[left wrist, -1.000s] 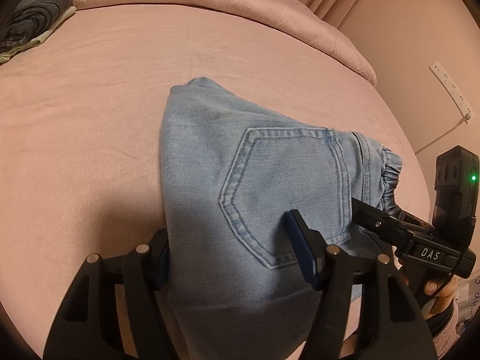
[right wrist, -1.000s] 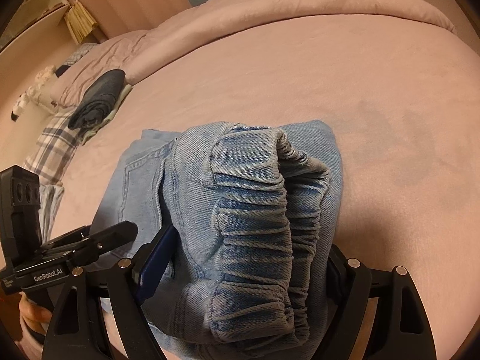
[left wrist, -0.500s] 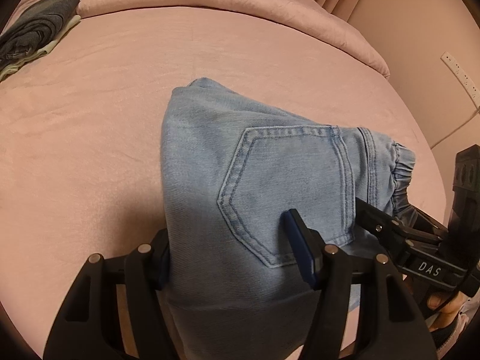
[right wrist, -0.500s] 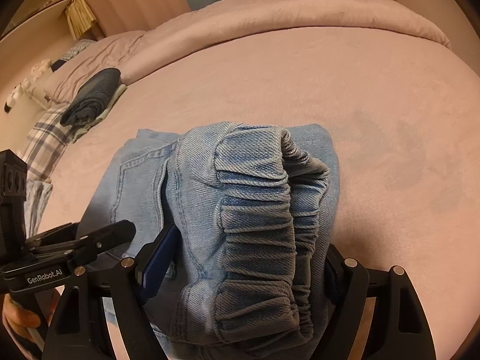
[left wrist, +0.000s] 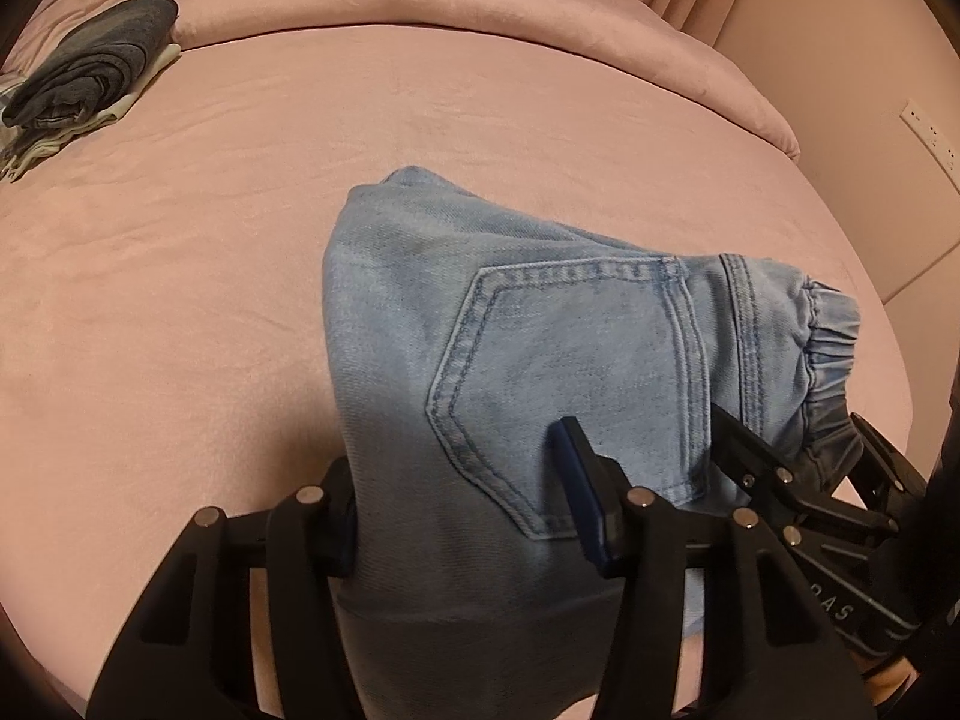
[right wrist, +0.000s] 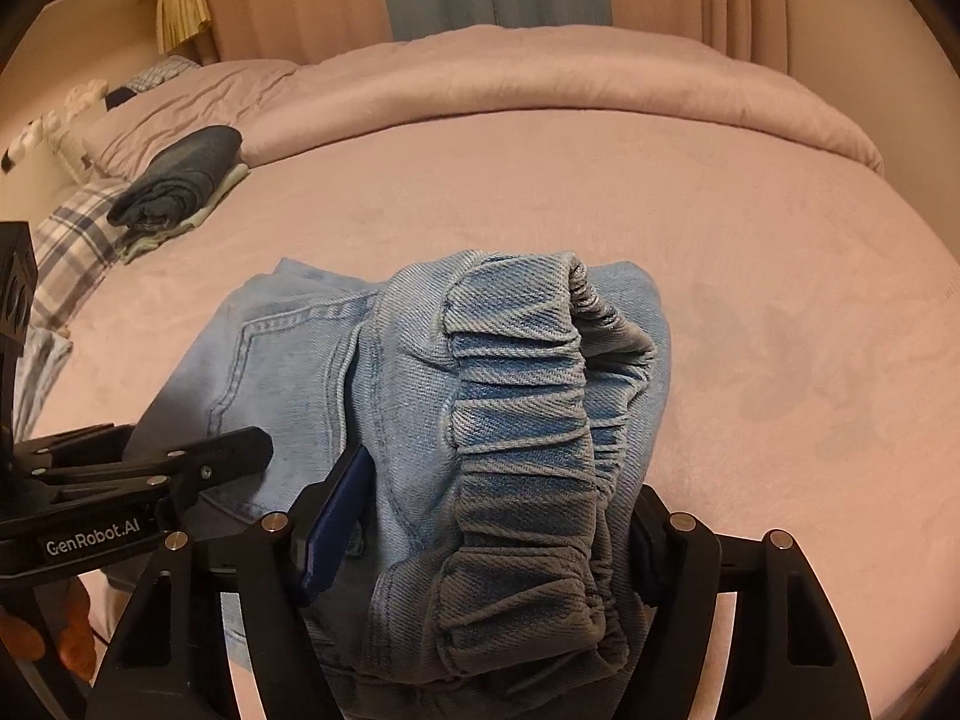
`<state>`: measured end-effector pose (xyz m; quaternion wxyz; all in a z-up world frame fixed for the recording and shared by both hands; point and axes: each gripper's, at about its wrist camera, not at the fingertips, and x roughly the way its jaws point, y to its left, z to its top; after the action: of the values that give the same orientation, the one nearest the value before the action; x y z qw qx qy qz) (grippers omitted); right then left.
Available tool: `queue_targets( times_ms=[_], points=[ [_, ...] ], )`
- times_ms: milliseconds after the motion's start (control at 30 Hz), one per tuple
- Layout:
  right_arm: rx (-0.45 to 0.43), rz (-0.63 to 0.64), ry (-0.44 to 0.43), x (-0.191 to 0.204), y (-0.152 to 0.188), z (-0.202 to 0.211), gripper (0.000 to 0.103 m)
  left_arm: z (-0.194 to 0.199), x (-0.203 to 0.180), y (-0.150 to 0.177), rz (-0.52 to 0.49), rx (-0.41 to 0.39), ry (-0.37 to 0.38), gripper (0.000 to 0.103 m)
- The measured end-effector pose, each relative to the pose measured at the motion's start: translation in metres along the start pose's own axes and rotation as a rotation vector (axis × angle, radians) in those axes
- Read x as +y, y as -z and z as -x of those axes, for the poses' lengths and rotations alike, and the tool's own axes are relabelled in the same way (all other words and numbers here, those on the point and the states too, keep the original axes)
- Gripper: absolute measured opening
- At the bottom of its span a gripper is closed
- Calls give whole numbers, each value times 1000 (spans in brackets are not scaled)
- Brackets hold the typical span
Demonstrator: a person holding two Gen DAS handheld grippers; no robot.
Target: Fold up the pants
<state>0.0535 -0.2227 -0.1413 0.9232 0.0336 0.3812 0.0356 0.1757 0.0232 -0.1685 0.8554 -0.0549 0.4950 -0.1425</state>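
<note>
Light blue folded jeans (left wrist: pixel 540 348) lie partly on the pink bed, back pocket up. My left gripper (left wrist: pixel 462 516) is shut on the folded side of the jeans, fabric filling the gap between its fingers. My right gripper (right wrist: pixel 498 534) is shut on the gathered elastic waistband (right wrist: pixel 516 420), which bunches up between its fingers. The right gripper also shows at the lower right of the left wrist view (left wrist: pixel 798 480), and the left gripper at the lower left of the right wrist view (right wrist: pixel 150 468). The jeans' near end is lifted off the bed.
The pink bedspread (left wrist: pixel 180 300) spreads all around the jeans. A stack of folded dark clothes (left wrist: pixel 90 72) sits at the far left, also seen in the right wrist view (right wrist: pixel 180 186). A rolled duvet (right wrist: pixel 540 84) runs along the back. A wall and power strip (left wrist: pixel 930 126) are at right.
Both grippers have risen and pulled back a little with the jeans still held. More of the far bed and curtains shows now.
</note>
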Motion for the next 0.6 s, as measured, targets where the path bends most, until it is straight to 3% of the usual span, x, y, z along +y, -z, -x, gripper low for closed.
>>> queue_targets(
  times_ms=[600],
  points=[
    [-63,51,25,11,-2,15,66,7,-2,4,-12,-23,-14,50]
  ],
)
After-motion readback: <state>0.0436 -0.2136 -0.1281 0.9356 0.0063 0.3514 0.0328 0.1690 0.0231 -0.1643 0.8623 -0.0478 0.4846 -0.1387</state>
